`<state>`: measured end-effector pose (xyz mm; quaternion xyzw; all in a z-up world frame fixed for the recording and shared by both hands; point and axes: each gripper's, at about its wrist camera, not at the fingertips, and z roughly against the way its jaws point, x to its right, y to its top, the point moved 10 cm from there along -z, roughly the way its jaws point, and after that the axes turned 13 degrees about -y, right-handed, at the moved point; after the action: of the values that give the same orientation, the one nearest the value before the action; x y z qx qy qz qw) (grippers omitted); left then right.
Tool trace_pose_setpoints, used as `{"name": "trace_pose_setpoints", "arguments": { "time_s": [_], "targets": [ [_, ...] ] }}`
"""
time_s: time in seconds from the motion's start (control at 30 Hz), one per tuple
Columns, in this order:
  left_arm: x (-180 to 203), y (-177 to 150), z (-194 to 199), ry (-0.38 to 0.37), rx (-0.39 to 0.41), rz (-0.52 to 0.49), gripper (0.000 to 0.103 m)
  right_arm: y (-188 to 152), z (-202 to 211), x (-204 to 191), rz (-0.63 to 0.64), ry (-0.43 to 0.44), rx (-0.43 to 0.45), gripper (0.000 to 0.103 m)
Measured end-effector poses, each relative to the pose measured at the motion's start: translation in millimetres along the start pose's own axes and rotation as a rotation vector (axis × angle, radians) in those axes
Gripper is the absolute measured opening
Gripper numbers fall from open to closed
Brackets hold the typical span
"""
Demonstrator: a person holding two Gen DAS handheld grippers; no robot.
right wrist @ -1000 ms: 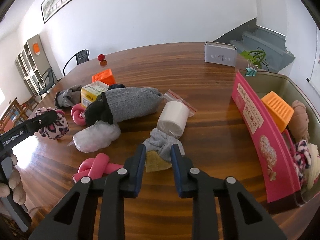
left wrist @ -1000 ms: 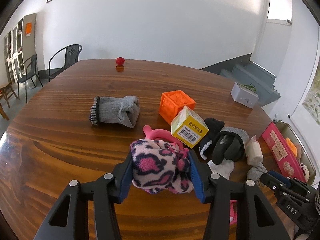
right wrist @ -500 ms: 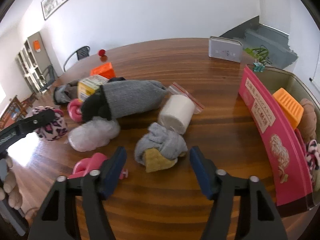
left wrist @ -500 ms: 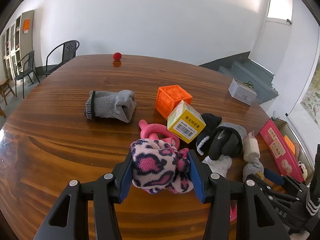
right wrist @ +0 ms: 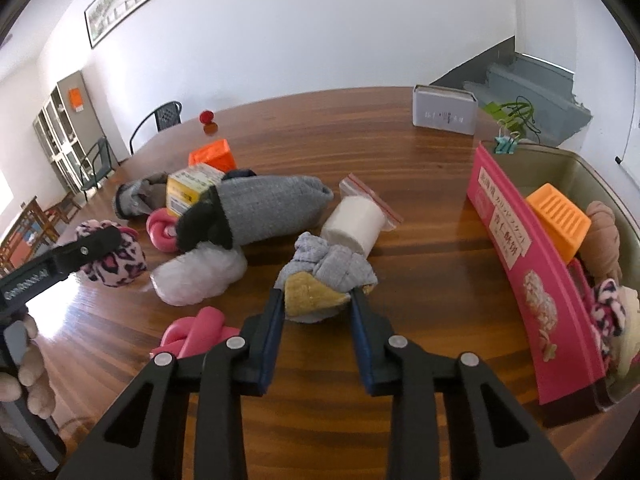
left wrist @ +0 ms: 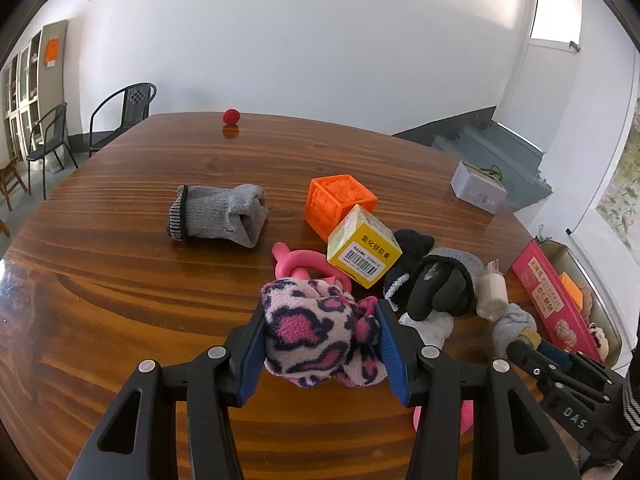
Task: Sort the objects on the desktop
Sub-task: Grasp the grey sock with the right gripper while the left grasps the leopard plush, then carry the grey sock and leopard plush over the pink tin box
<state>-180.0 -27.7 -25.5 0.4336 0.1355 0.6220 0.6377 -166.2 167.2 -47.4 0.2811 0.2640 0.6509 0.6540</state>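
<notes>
My left gripper (left wrist: 320, 308) is shut on a pink leopard-print fleece ball (left wrist: 316, 340) and holds it just above the wooden table (left wrist: 120, 280). In the right wrist view, that ball (right wrist: 120, 268) shows at the left. My right gripper (right wrist: 316, 296) has its jaws closing on a grey sock bundle with a yellow patch (right wrist: 328, 264), and both blue pads touch its sides. The bundle rests on the table. A pink-fronted bin (right wrist: 520, 240) stands to the right and holds an orange piece, a beige sock and another leopard item.
A grey sock (left wrist: 220, 216), an orange cube (left wrist: 340, 200) and a yellow box (left wrist: 364, 248) lie ahead. A grey-black glove (right wrist: 264, 208), a white roll (right wrist: 356, 224), a clear bag (right wrist: 200, 276) and a pink knot toy (right wrist: 196, 332) crowd the middle. A white box (right wrist: 444, 110) stands far back.
The right gripper opened wide, moved forward over the grey and yellow bundle, and has closed in on its sides. The left gripper kept the fleece ball and stayed put.
</notes>
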Motion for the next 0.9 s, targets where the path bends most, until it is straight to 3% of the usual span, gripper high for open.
{"name": "trace_pose_setpoints", "arguments": {
  "time_s": [0.37,0.57,0.73,0.9],
  "targets": [
    [14.1,-1.1,4.6,-0.021,0.011,-0.007,0.052,20.8,38.5,42.8,-0.107,-0.062,0.132,0.035],
    [32.5,-7.2,3.4,-0.04,0.001,-0.024,0.052,27.7,65.3,107.7,-0.206,-0.183,0.213,0.035],
    [55.7,-11.1,-2.5,-0.064,-0.011,-0.041,0.052,19.2,71.2,181.4,-0.306,-0.306,0.208,0.035],
    [90.4,-16.4,-15.5,-0.108,-0.04,-0.066,0.052,15.5,74.9,231.1,-0.365,-0.379,0.208,0.035]
  ]
}}
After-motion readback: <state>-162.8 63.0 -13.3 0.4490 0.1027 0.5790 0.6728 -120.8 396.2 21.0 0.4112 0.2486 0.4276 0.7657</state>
